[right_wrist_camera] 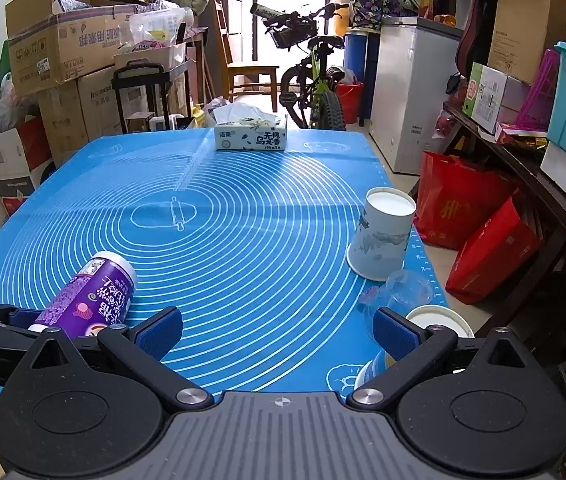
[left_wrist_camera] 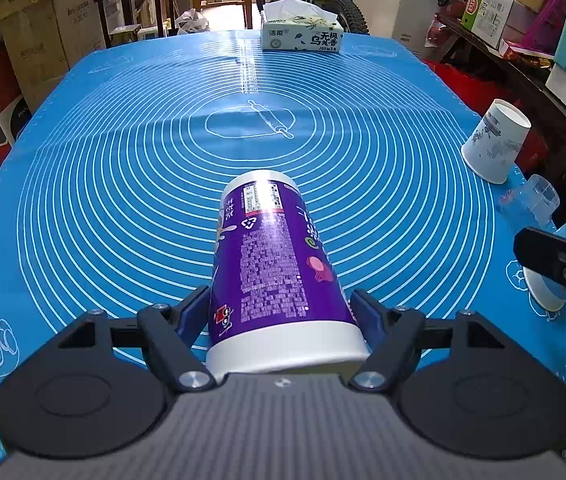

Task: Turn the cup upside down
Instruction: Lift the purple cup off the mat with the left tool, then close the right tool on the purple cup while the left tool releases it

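A purple printed cup (left_wrist_camera: 271, 272) with a white rim band lies tilted, its base pointing away from me, over the blue mat (left_wrist_camera: 123, 200). My left gripper (left_wrist_camera: 279, 312) is shut on it near the rim, one blue pad on each side. The same cup shows at the lower left of the right wrist view (right_wrist_camera: 91, 300), held by the left gripper (right_wrist_camera: 3, 320). My right gripper (right_wrist_camera: 279, 332) is open and empty above the mat's near right part; its finger shows in the left wrist view (left_wrist_camera: 555, 260).
A white paper cup (right_wrist_camera: 383, 236) stands upside down near the mat's right edge. A clear plastic cup (right_wrist_camera: 407, 292) and another white-rimmed cup (right_wrist_camera: 435, 320) stand just behind my right finger. A tissue box (right_wrist_camera: 251, 134) sits at the far edge. Boxes, shelves and a bicycle surround the table.
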